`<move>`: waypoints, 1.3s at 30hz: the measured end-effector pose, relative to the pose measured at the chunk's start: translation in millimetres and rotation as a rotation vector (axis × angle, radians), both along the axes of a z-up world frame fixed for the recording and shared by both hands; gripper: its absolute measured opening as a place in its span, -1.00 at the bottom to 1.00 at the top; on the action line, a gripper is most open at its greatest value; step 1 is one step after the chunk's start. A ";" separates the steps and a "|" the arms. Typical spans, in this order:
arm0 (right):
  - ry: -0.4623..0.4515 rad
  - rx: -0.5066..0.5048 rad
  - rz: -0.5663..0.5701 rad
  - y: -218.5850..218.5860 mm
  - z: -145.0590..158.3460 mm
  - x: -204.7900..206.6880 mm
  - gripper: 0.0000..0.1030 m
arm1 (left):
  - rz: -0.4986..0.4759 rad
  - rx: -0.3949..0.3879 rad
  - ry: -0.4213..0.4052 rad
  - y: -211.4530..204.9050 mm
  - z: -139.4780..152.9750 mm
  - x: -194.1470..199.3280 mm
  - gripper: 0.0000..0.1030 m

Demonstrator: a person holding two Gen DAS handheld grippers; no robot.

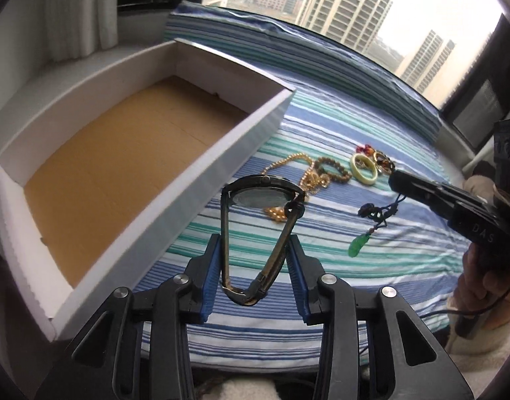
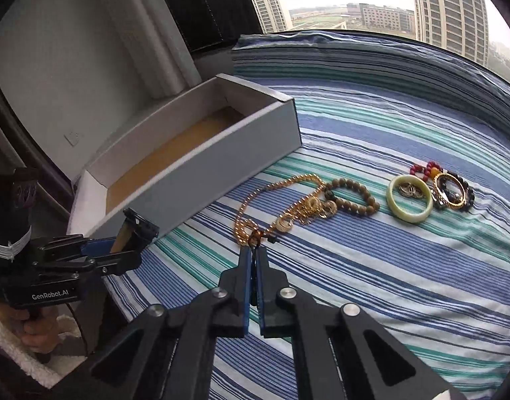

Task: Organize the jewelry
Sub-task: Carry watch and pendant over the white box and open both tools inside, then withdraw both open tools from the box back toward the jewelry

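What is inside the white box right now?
Nothing that shows: the white box has only its bare brown cardboard floor in view. Its near wall hides a strip of the floor along that side in both views.

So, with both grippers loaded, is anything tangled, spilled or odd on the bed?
Mostly orderly. The gold chain lies loosely tangled, overlapping the wooden bead bracelet. Small rings sit inside the pale bangle. The box is still empty. Nothing looks damaged.

"GenRobot.AI" on left gripper (image 2: pixel 135 233); "DAS" on right gripper (image 1: pixel 396 180)
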State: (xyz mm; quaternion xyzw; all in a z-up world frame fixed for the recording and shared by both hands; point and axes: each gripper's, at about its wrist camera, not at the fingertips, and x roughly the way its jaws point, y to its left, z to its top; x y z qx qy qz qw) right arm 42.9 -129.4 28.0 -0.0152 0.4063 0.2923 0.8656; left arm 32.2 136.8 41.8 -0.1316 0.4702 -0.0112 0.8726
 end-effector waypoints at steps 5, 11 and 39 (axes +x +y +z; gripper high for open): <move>-0.102 0.111 0.214 78.6 67.5 3.8 -0.94 | 0.247 0.059 -0.024 70.7 29.5 -16.8 -0.26; -0.123 0.141 0.397 178.3 85.8 19.0 -0.94 | 0.403 0.061 0.016 124.7 13.0 -21.4 -0.25; -0.148 -0.063 0.057 113.1 17.5 19.3 -0.01 | 0.132 0.306 -0.213 42.5 -23.8 29.4 0.86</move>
